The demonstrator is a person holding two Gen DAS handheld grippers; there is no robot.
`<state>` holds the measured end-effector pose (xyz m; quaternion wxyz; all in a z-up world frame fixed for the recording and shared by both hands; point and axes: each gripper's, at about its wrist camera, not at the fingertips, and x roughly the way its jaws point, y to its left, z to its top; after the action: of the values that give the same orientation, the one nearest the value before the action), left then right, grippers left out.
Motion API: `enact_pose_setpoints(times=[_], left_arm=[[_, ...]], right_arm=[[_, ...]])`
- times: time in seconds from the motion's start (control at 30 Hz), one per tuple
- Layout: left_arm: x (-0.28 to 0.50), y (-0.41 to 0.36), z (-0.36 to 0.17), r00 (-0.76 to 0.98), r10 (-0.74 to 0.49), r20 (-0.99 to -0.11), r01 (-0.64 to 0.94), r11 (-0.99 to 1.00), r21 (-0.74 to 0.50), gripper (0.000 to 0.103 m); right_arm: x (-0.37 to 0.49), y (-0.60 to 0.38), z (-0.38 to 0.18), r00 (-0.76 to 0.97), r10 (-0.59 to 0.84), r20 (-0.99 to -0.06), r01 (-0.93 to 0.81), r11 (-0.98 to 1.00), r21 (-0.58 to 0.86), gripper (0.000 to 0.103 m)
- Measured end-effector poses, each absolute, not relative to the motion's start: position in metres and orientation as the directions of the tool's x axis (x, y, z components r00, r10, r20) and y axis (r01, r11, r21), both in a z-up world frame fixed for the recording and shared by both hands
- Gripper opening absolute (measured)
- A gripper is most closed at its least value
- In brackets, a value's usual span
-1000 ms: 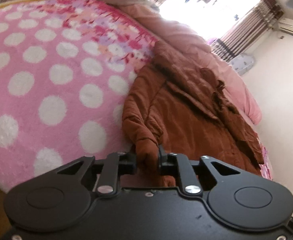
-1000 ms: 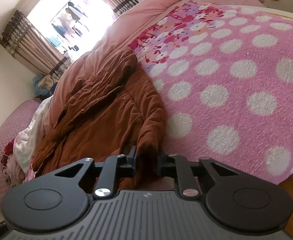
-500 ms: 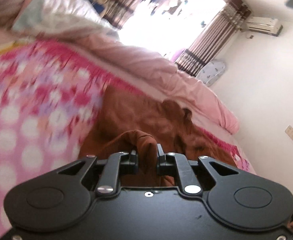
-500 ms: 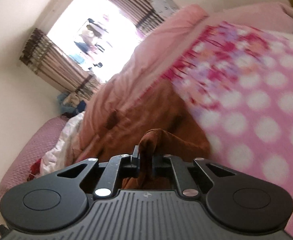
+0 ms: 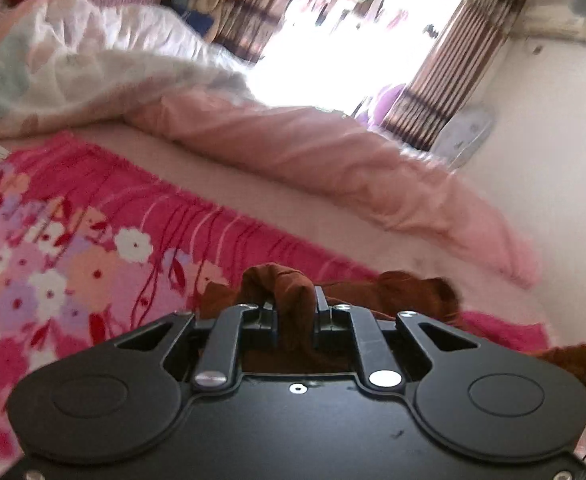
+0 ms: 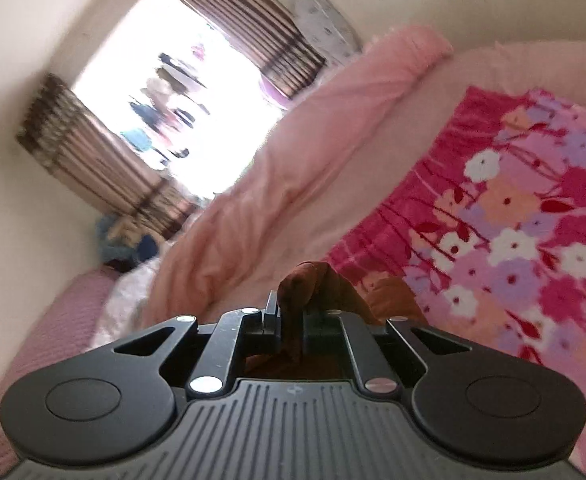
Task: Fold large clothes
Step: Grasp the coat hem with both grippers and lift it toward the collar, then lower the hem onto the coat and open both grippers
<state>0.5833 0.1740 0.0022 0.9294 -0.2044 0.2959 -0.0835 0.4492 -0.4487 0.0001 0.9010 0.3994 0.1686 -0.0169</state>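
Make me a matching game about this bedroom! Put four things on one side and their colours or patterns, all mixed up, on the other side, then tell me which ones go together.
Things:
1. garment pinched by the left gripper and the right gripper
2. blanket on the bed
3. quilt bunched along the bed
4. curtains by the window

Looks:
A. plain pale pink
B. brown stripes
C. rusty brown
D. bright pink with flowers

Pairs:
1-C: the garment is rusty brown.
2-D: the blanket is bright pink with flowers.
3-A: the quilt is pale pink.
4-B: the curtains have brown stripes.
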Motion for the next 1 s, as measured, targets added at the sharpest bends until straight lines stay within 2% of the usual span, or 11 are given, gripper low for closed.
enact_pose_setpoints(times=[0.07,0.13,0.27,0.33,0.37,0.4,0.43,0.5,0.7,0.83,1.0], left_arm=[[0.608,0.170,-0.020,0.782,-0.265,-0.564,0.005,0.908,-0.420,0.014],[0.631,0.166,-0.043,0.743,-0.264,-0.615,-0.007,0.916,-0.401,0.023],[0.638,0.175,-0.060,0.729,-0.297,-0.617,-0.010,0.896,-0.443,0.026],[0.623,0.188,-0.048,0.750,-0.324,-0.576,-0.002,0.870,-0.492,0.034],[0.612,0.194,-0.039,0.766,-0.317,-0.559,0.000,0.870,-0.493,0.044],[0.598,0.199,-0.029,0.790,-0.285,-0.543,-0.005,0.882,-0.471,0.057],[0.583,0.202,-0.021,0.813,-0.242,-0.530,-0.018,0.899,-0.438,0.058],[0.549,0.209,-0.009,0.845,-0.195,-0.498,-0.016,0.922,-0.388,0.058],[0.465,0.220,-0.041,0.801,-0.314,-0.509,-0.020,0.836,-0.548,0.060],[0.447,0.208,-0.081,0.754,-0.380,-0.536,-0.075,0.761,-0.645,0.060],[0.461,0.194,-0.111,0.741,-0.438,-0.509,-0.134,0.646,-0.752,0.062]], right_arm=[[0.478,-0.451,-0.016,0.924,0.084,-0.373,0.220,0.680,0.699,0.010],[0.500,-0.453,-0.036,0.907,0.060,-0.417,0.275,0.667,0.693,0.011],[0.522,-0.456,-0.067,0.889,0.066,-0.454,0.310,0.643,0.700,0.020],[0.516,-0.460,-0.070,0.896,0.102,-0.431,0.285,0.611,0.738,0.029],[0.508,-0.462,-0.067,0.905,0.117,-0.409,0.265,0.598,0.757,0.033],[0.496,-0.462,-0.061,0.916,0.118,-0.384,0.242,0.599,0.763,0.044],[0.480,-0.462,-0.052,0.928,0.103,-0.358,0.223,0.616,0.756,0.058],[0.447,-0.459,-0.038,0.938,0.067,-0.341,0.217,0.653,0.725,0.074],[0.363,-0.460,-0.050,0.934,0.216,-0.285,0.099,0.610,0.786,0.076],[0.344,-0.451,-0.089,0.903,0.286,-0.320,0.128,0.532,0.837,0.077],[0.356,-0.442,-0.122,0.879,0.301,-0.369,0.196,0.478,0.856,0.076]])
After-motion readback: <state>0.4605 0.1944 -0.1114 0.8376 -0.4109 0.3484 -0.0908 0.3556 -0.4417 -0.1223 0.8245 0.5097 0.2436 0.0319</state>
